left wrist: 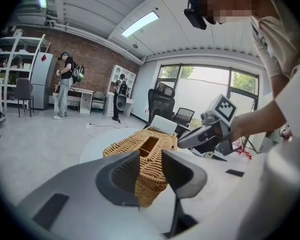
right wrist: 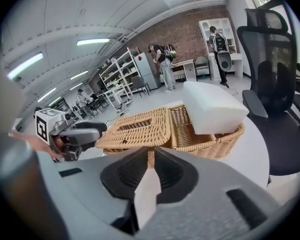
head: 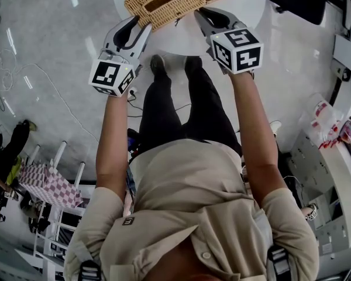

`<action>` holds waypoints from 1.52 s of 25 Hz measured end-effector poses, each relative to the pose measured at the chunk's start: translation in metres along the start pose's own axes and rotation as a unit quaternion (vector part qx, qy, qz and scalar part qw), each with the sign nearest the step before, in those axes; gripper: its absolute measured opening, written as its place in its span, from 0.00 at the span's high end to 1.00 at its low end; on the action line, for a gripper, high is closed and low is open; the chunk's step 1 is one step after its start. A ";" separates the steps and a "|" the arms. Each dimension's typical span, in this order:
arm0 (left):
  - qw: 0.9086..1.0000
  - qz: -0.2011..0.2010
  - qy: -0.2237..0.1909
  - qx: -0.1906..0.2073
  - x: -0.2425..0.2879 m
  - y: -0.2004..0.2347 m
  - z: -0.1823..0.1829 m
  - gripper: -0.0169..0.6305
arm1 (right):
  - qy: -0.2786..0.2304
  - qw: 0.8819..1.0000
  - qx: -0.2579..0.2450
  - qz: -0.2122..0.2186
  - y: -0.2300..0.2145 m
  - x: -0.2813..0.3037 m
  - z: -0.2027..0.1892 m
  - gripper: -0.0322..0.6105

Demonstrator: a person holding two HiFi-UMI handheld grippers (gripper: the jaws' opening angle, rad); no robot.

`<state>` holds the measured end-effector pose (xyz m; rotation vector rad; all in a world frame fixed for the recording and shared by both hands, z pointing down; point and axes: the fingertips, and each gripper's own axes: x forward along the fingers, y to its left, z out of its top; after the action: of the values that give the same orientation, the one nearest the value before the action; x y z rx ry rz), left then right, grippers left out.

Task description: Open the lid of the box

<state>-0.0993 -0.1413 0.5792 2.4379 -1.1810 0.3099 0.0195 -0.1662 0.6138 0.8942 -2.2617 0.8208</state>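
Wicker on a white round bench: the wicker box stands there, one half under the slotted wicker lid, the other uncovered and holding a white block; the left tongs stand apart astride a box corner; the right tongs, almost closed, seem to pinch the lid's front rim; best swing it up about its middle hinge while the left braces.

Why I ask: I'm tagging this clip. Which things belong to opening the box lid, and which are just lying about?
Part of the job:
wicker box
its slotted lid
left tool
right tool

Just there:
white block sitting in the box's open half
round white table under the box
black office chair
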 end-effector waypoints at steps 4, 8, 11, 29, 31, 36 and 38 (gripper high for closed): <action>1.000 -0.005 -0.007 0.023 -0.004 -0.007 0.010 0.80 | -0.010 1.000 -0.005 0.001 0.003 -0.007 0.009 0.89; 0.999 -0.012 -0.018 0.045 -0.007 -0.012 0.021 0.80 | -0.018 1.000 -0.009 0.001 0.006 -0.011 0.019 0.89; 0.998 -0.016 -0.022 0.065 -0.008 -0.018 0.036 0.80 | -0.023 1.000 -0.013 0.001 0.006 -0.016 0.027 0.89; 0.988 -0.009 0.007 0.152 -0.016 -0.007 0.061 0.81 | -0.043 0.999 -0.031 0.001 0.015 -0.016 0.081 0.90; 0.988 -0.007 0.005 0.155 -0.015 -0.004 0.067 0.81 | -0.047 0.998 -0.033 0.001 0.015 -0.017 0.087 0.90; 0.988 -0.001 -0.001 0.157 -0.012 0.004 0.078 0.84 | -0.051 0.998 -0.040 0.002 0.016 -0.014 0.100 0.91; 0.987 -0.001 -0.005 0.159 -0.010 0.009 0.084 0.85 | -0.051 0.998 -0.043 0.002 0.015 -0.011 0.105 0.91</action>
<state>-0.1104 -0.1778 0.5033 2.7139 -1.2113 0.5202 -0.0138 -0.2270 0.5327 0.9123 -2.3686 0.6884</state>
